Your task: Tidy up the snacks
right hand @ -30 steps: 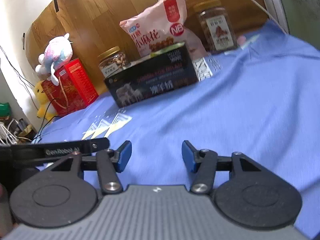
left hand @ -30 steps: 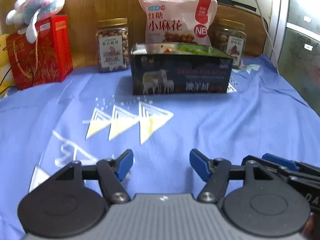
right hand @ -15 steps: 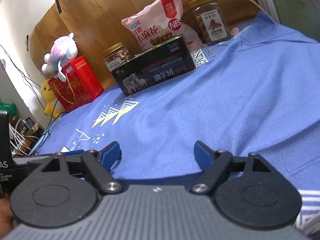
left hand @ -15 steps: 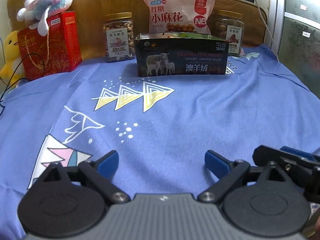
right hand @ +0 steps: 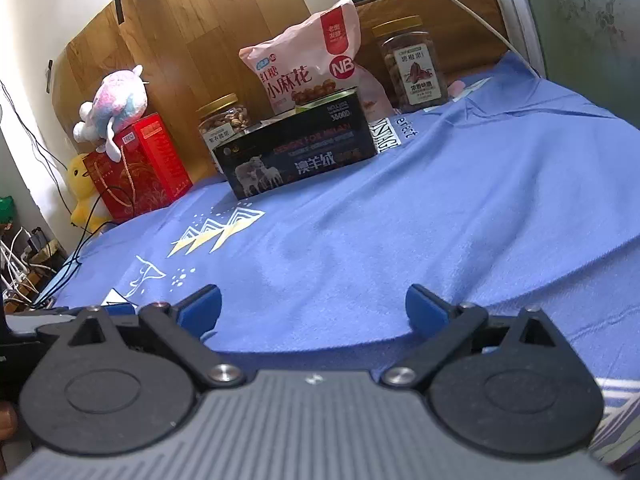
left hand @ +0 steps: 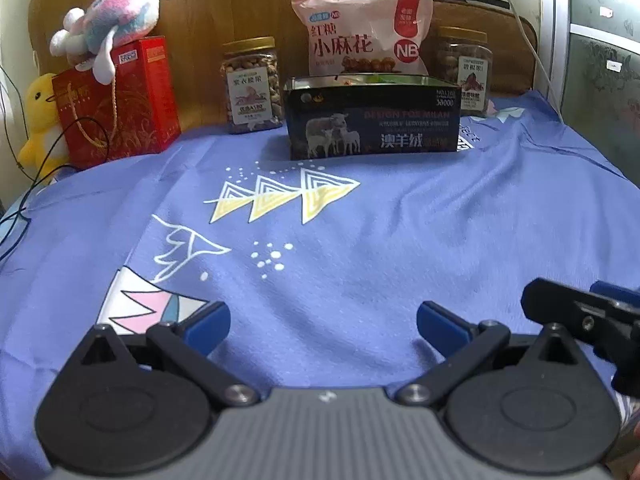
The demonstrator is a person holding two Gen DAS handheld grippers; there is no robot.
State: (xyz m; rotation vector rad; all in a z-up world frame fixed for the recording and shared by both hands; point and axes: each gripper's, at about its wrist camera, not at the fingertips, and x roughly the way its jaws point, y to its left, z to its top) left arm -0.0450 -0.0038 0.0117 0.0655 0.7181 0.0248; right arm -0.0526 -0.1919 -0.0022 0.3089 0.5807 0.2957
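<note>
Blue patterned cloth [left hand: 400, 240] covers the tabletop. Nearest, the left gripper [left hand: 323, 322] and the right gripper [right hand: 313, 306] hover over its near edge; both sets of jaws have just been opening and stand wide with nothing between them. At the far edge sits a dark box [left hand: 374, 120], flanked by two nut jars [left hand: 251, 82] [left hand: 464, 68], with a pink snack bag [left hand: 364, 32] behind it. A red gift box [left hand: 120, 98] stands at the far left corner.

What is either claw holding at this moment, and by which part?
Nothing. The left claw and right claw have just been opening and stand wide over the blue cloth, with nothing between their fingers.
</note>
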